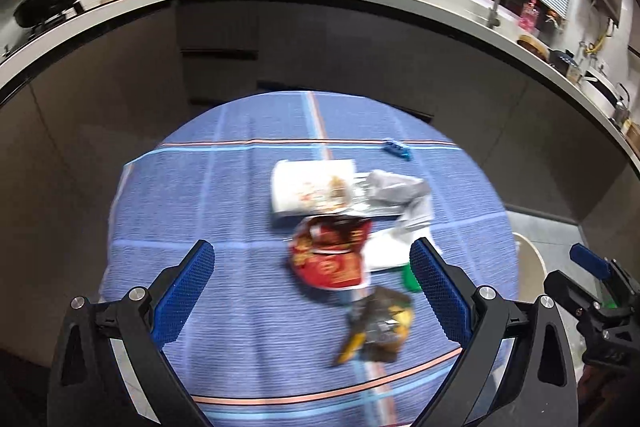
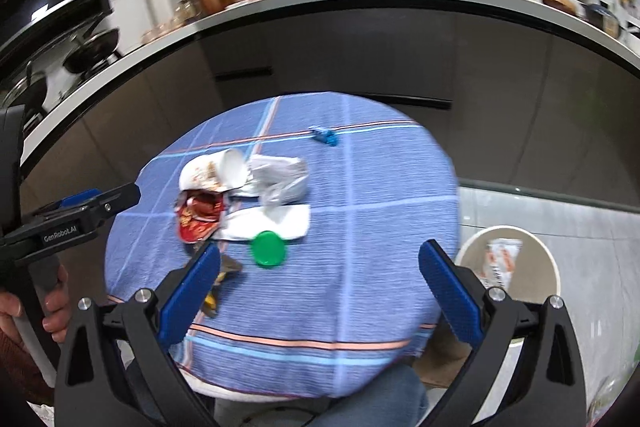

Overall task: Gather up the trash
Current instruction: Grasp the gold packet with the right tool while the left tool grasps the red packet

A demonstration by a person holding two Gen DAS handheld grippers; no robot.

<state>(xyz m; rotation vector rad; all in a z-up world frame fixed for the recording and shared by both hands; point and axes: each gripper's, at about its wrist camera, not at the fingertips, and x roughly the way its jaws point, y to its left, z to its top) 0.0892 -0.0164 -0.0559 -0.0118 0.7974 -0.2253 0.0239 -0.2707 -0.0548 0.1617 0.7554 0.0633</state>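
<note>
Both hand-held grippers, left (image 1: 312, 291) and right (image 2: 320, 283), hang open and empty. The flat green round plastic lid (image 2: 267, 249) lies on the blue-clothed tabletop (image 2: 380, 187), at 11 o'clock from the right hand-held gripper, the nearer one.

I see the wrappers (image 2: 200, 217) and cup (image 2: 212, 173) heaped mid-desk (image 2: 380, 227), lid (image 2: 267, 249) nearer me, bin (image 2: 552, 267) right.

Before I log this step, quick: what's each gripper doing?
Left gripper: open, holding nothing, above the wrappers.
Right gripper: open, holding nothing, above the table.
</note>
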